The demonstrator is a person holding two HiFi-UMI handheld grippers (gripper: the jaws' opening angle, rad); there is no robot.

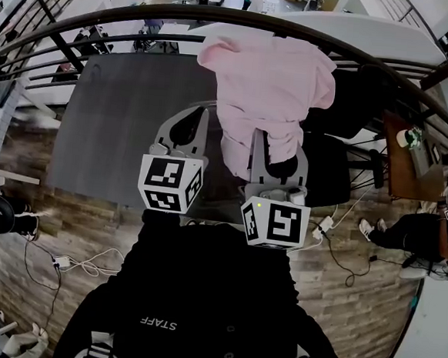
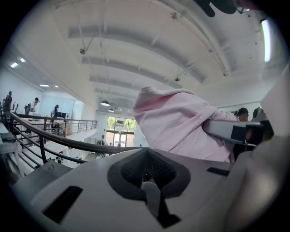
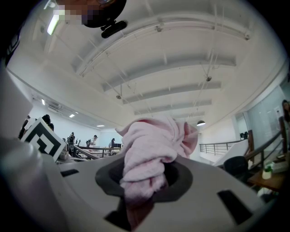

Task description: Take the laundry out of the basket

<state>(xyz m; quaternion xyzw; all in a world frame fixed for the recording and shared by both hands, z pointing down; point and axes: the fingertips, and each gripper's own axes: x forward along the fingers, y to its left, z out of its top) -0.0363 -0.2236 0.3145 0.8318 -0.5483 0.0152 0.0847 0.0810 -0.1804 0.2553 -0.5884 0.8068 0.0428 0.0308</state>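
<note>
My right gripper [image 1: 277, 149] is shut on a pink garment [image 1: 266, 85] and holds it up in front of me. The cloth spreads wide above the jaws and a fold hangs down beside them. In the right gripper view the garment [image 3: 152, 149] is bunched into a thick twist that fills the hollow between the jaws of the right gripper [image 3: 145, 181]. My left gripper [image 1: 183, 125] is raised just left of it, jaws together and empty. In the left gripper view the left gripper [image 2: 147, 170] holds nothing, and the pink garment [image 2: 181, 122] hangs beyond it at the right. No basket is in view.
A dark grey table [image 1: 112, 127] lies below and behind the grippers. A curved black railing [image 1: 105, 26] runs across the back. A black chair [image 1: 329, 171] stands at the right, a wooden desk [image 1: 399, 161] beyond it. Cables [image 1: 78, 263] lie on the wood floor.
</note>
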